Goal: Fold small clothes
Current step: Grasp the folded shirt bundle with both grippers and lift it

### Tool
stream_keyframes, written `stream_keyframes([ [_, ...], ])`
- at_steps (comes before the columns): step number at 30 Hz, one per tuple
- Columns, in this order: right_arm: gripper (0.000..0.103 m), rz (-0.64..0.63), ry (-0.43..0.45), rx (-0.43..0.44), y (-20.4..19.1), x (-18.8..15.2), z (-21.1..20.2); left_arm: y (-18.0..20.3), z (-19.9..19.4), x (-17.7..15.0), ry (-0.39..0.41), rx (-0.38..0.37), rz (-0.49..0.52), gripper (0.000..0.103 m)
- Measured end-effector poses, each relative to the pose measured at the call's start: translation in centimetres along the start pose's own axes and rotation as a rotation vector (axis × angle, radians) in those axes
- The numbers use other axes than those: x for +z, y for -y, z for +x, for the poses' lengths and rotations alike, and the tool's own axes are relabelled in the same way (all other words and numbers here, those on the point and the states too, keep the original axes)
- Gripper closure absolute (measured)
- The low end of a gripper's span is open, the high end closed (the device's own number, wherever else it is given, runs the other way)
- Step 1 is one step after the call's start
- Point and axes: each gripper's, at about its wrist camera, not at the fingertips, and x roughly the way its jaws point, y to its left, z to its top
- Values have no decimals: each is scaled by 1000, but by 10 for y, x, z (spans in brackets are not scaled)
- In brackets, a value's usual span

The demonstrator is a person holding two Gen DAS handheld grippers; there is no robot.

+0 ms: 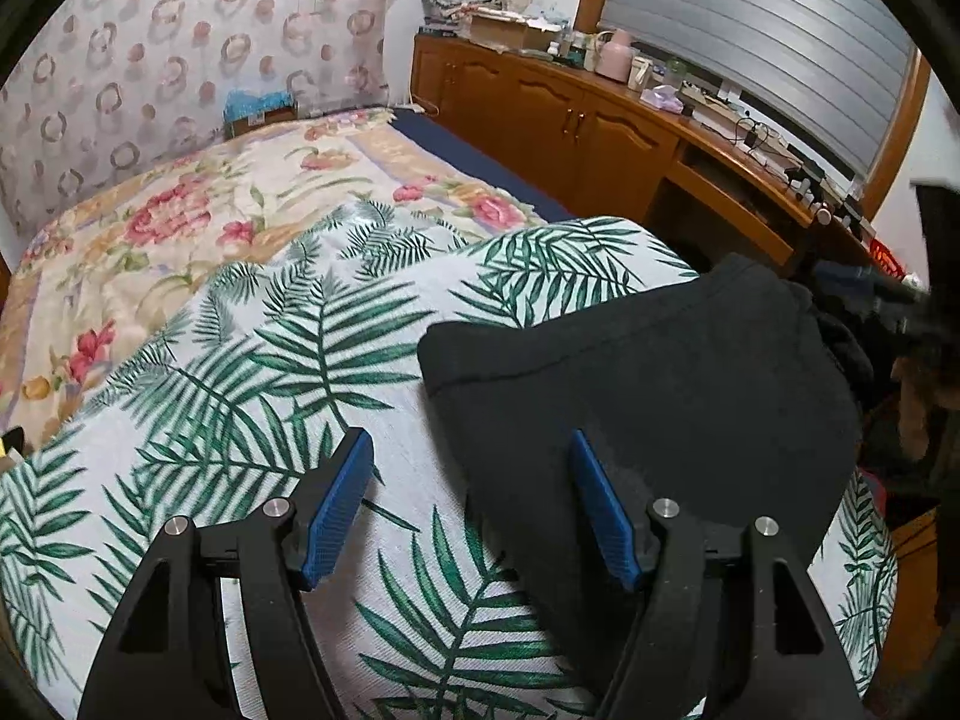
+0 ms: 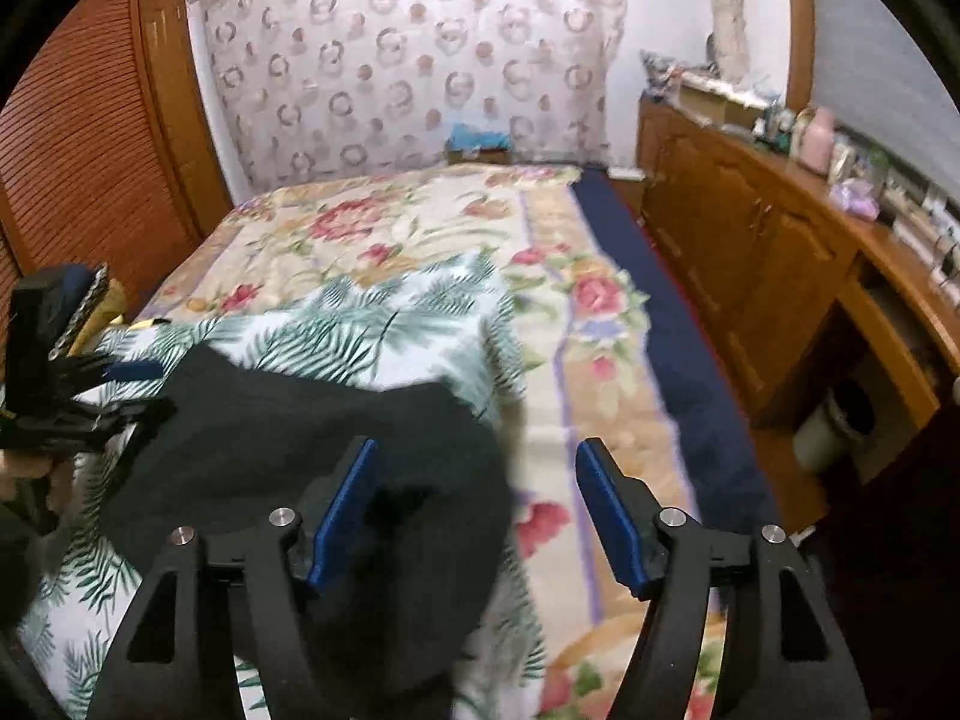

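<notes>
Hovering wide and empty, both tools (image 1: 468, 498) (image 2: 477, 504) are flanking the black garment (image 1: 660, 384); only the right view is showing the louvred door (image 2: 78, 138).

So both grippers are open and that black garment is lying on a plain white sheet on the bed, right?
Not quite. The black garment lies on a white cloth printed with green palm leaves, not a plain one; the left wrist view shows it clearly. The rest holds: the left gripper and the right gripper are both open, on the bed.
</notes>
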Motion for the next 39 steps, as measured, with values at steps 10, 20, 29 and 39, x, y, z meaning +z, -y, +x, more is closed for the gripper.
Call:
stream_keyframes([
  [10,32,116,-80,131,36,-2,37,0,9,0,-27,-86,-55,54],
  [20,60,47,-62,159,21,-14,45,4,16,5,-31,-132,-72,74],
  [29,84,-22,43,187,14,-12,4,17,-26,10,72,-137,-48,91],
  [39,85,-191,203,213,-44,33,-47,12,-145,5,319,10,7,92],
])
